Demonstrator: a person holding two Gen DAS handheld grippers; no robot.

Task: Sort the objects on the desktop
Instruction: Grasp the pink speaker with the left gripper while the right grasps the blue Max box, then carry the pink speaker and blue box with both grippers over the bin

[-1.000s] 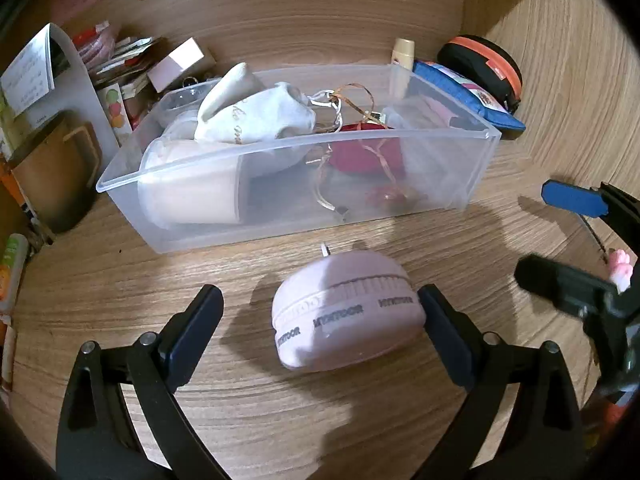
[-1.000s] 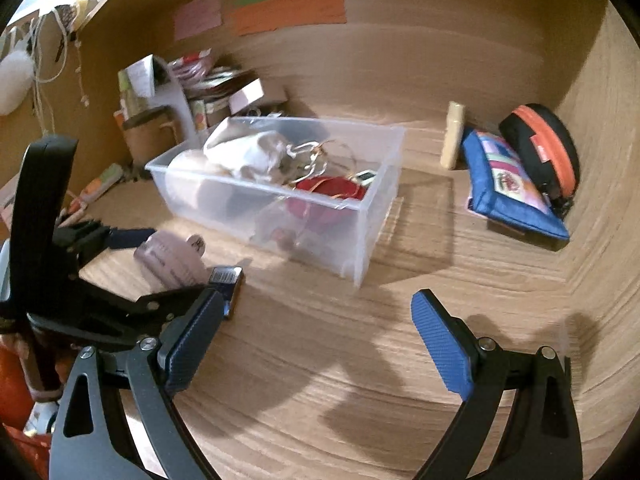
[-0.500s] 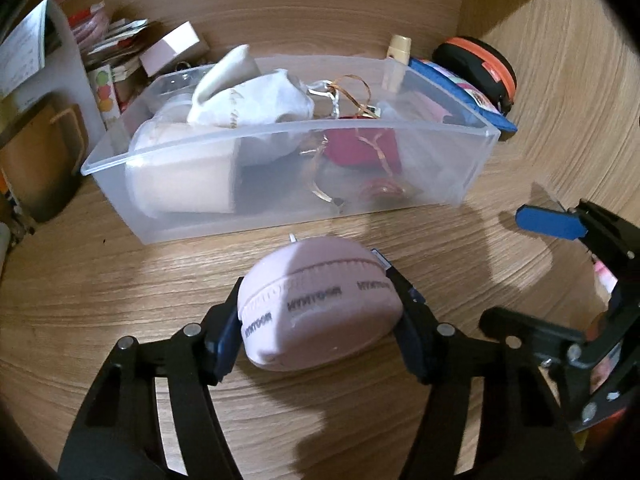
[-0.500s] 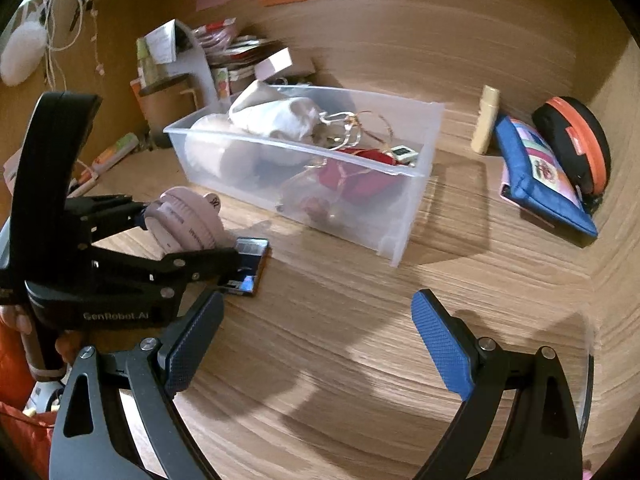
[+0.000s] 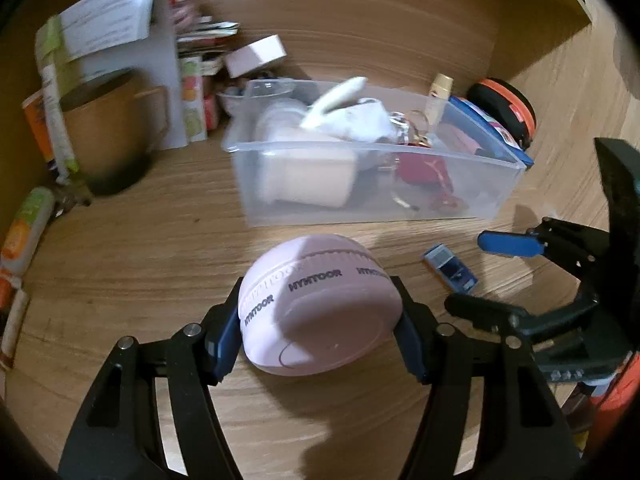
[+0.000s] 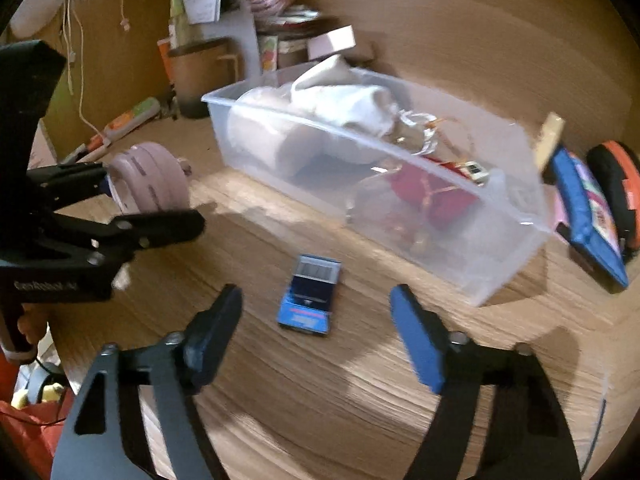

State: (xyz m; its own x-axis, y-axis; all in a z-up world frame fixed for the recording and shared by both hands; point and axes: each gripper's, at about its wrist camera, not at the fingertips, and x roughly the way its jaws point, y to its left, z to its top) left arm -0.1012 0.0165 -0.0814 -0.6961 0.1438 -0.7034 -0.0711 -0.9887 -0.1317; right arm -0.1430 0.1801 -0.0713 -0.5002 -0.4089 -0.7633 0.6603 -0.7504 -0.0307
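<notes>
While your left gripper (image 5: 316,330) pinches the pink round case (image 5: 316,308) across its widest part, treat that case as a light, hard plastic shell with a smooth, curved wall. It looks stiff enough to take the squeeze, but a rounded side like this may slip out of flat pads if you tilt it sharply, so keep the pads on opposite sides of the rim band, where the dark lettering runs. It appears lifted just clear of the wooden desk (image 5: 140,264), in front of the clear plastic bin (image 5: 360,204).

Your right gripper (image 6: 316,330) is closing, its jaws still apart, with the small blue card-like packet (image 6: 310,294) lying flat on the desk between and just ahead of the pads, not yet touched. Judge it thin, light and fairly stiff. Because it lies flush with the wood, you likely need to come down steeply and catch its two long edges, or the pads will skate over the glossy face.

The case is pale pink, disc-shaped like a macaron, with a ribbed seam around the middle. The packet is a blue rectangle with a dark panel, a pale strip at its far end and a red line near the close end. The bin already holds a white pouch, a pale cylinder and a red item.
</notes>
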